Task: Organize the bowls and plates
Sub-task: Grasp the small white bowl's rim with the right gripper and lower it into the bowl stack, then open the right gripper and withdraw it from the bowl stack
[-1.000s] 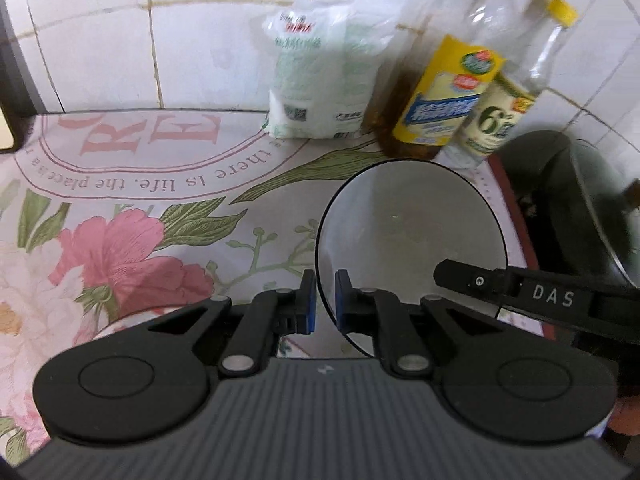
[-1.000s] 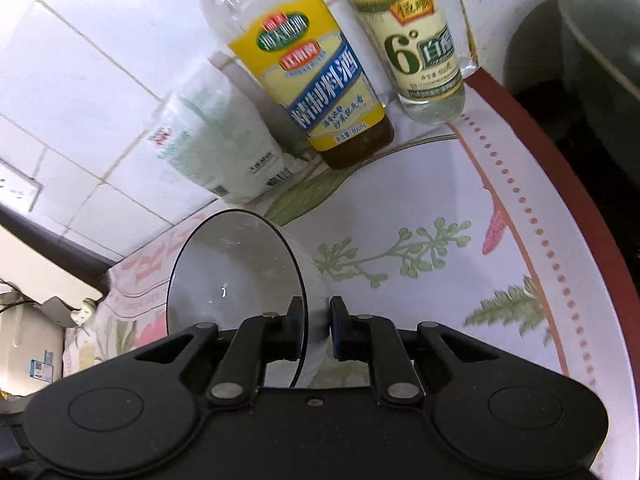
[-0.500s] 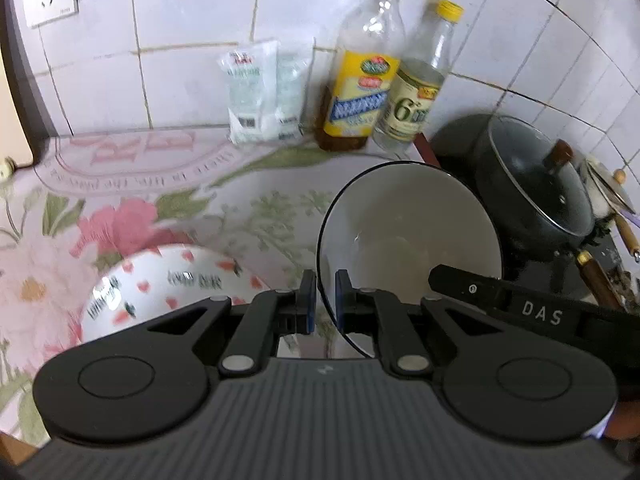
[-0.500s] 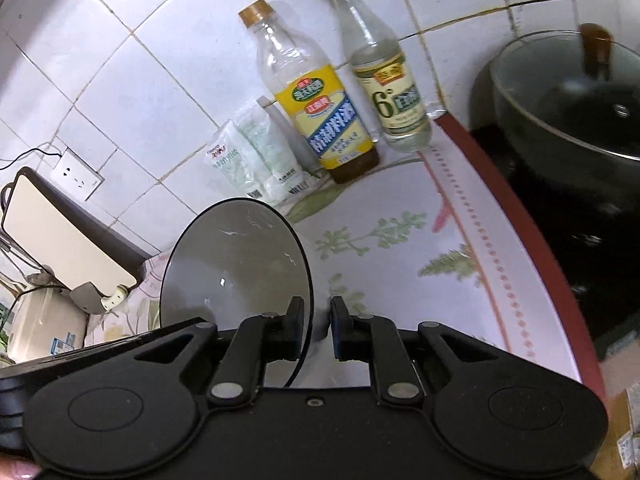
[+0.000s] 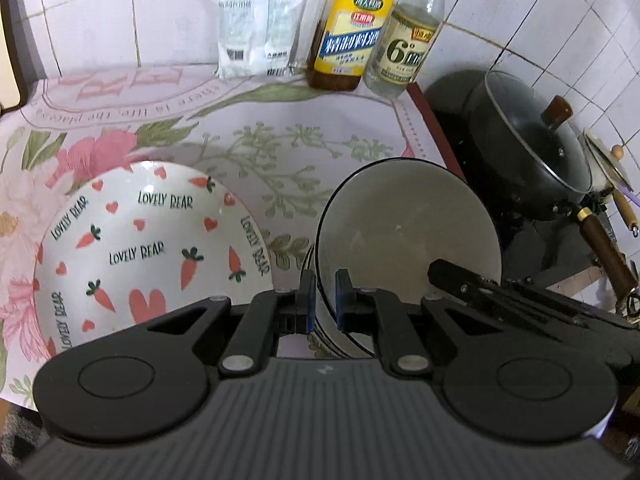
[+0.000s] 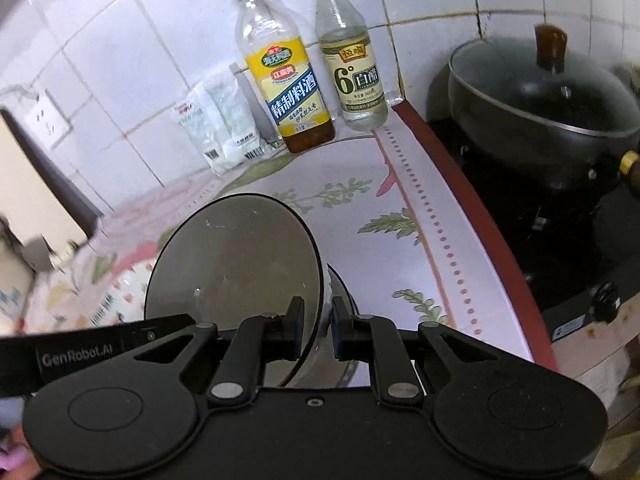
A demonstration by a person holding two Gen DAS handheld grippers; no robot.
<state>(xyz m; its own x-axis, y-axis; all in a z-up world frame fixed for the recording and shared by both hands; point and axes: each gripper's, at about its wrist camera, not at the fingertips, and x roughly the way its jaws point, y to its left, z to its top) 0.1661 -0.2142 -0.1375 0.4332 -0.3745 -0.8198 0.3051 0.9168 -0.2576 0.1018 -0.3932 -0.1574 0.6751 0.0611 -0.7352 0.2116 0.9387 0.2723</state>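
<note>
Plate (image 5: 152,240): white, red hearts, orange carrots. Bowl (image 5: 408,236): cream interior, dark rim. Tablecloth (image 5: 280,132): pink-and-green floral.

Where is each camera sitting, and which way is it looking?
Left wrist: on the left gripper, looking down along its fingers at the white bowl and carrot plate.
Right wrist: on the right gripper, gripping the same bowl, facing the tiled wall.
Both share the bowl, two bottles and lidded black pot.
</note>
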